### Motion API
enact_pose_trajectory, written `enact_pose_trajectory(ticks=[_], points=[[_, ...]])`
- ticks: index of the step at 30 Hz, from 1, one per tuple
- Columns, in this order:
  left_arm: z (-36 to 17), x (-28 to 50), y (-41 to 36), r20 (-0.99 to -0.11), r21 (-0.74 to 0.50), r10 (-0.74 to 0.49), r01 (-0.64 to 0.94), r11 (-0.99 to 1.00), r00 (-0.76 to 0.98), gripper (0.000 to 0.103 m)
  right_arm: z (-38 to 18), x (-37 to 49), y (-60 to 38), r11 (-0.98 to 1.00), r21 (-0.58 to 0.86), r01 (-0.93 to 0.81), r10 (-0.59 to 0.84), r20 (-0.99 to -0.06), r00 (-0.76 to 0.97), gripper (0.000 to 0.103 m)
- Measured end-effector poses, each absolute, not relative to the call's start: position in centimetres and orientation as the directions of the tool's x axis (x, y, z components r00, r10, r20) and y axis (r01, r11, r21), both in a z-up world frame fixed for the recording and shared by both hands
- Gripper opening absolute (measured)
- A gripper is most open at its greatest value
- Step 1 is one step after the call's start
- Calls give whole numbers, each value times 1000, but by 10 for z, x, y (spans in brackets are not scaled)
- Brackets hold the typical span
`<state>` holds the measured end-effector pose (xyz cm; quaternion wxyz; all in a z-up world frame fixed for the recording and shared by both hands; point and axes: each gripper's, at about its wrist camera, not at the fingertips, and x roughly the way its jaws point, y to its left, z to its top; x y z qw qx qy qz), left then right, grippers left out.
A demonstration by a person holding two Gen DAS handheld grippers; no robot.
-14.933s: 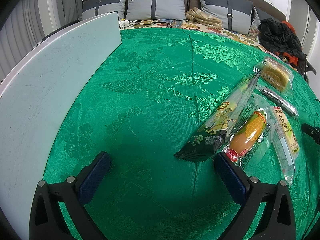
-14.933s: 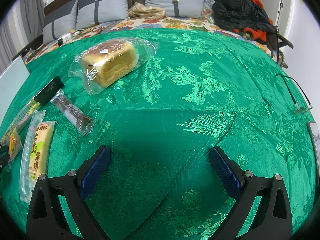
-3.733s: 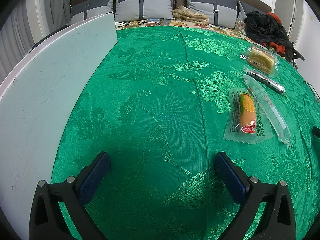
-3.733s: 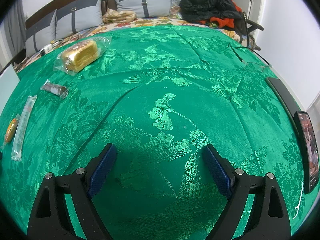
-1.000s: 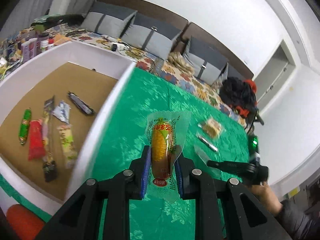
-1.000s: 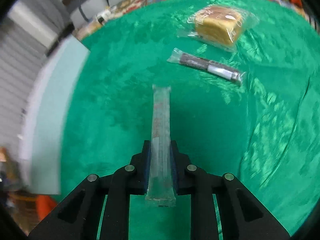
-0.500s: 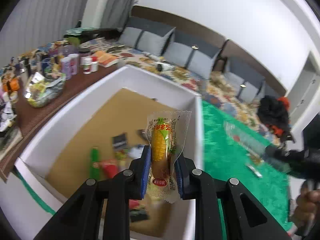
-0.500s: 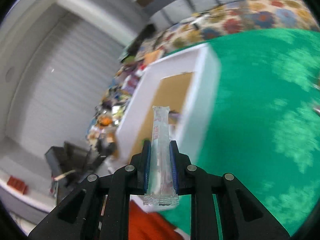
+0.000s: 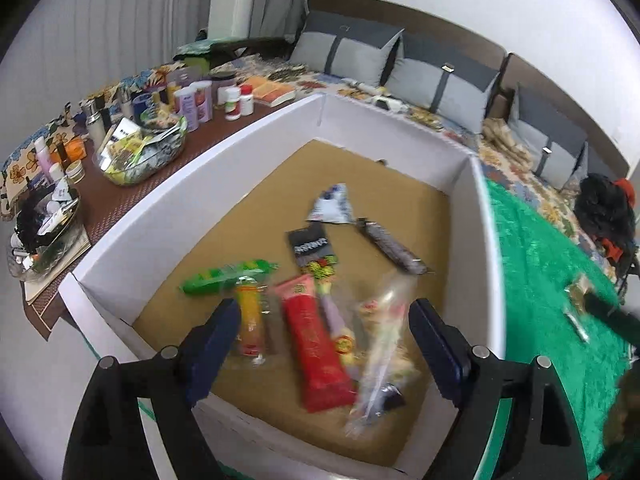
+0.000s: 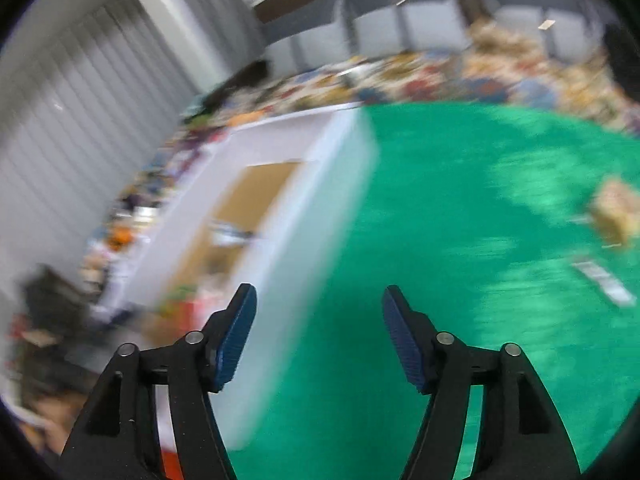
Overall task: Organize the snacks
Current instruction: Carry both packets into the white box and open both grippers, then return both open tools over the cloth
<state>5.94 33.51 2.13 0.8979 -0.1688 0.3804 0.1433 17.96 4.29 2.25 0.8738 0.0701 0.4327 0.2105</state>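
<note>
My left gripper hangs over the white box, jaws opening, nothing between them. Below its left finger lies the corn packet, blurred, on the brown floor of the box. A long clear packet, also blurred, lies by the right finger next to a red packet. My right gripper is over the green cloth beside the box wall, jaws opening and empty. A bread packet and a dark bar lie on the cloth, far right.
The box also holds a green packet, a black packet, a dark bar and a silver pouch. A brown side table with bottles and bowls runs left of the box. Grey cushions line the back.
Both grippers have opened. The corn packet left my left gripper and the clear packet my right one; both now lie in the box. My right gripper swung back toward the green cloth.
</note>
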Motion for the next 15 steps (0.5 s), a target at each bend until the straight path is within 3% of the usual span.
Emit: enact_pose_trajectory(ticks=[5,10,12,15], points=[[48,62,279,-691,-231,49,-284,931,722,86,-31,156,-82,993,16,-116,86,-766,637,72],[62,78,182,-661,-242,-108,-74,967,743,90,-66,131,-196,993,-100,67,-120,-787,605,72],[57,88,138,-659,-247,-178,14,969,731,101,-69,122,-238,984,-126,128,-178,-784,595,72],[34,108,78,-697,-232,-238,101,967,676,101,-73,112,-280,973,-129,193,-219,-781,584,72]])
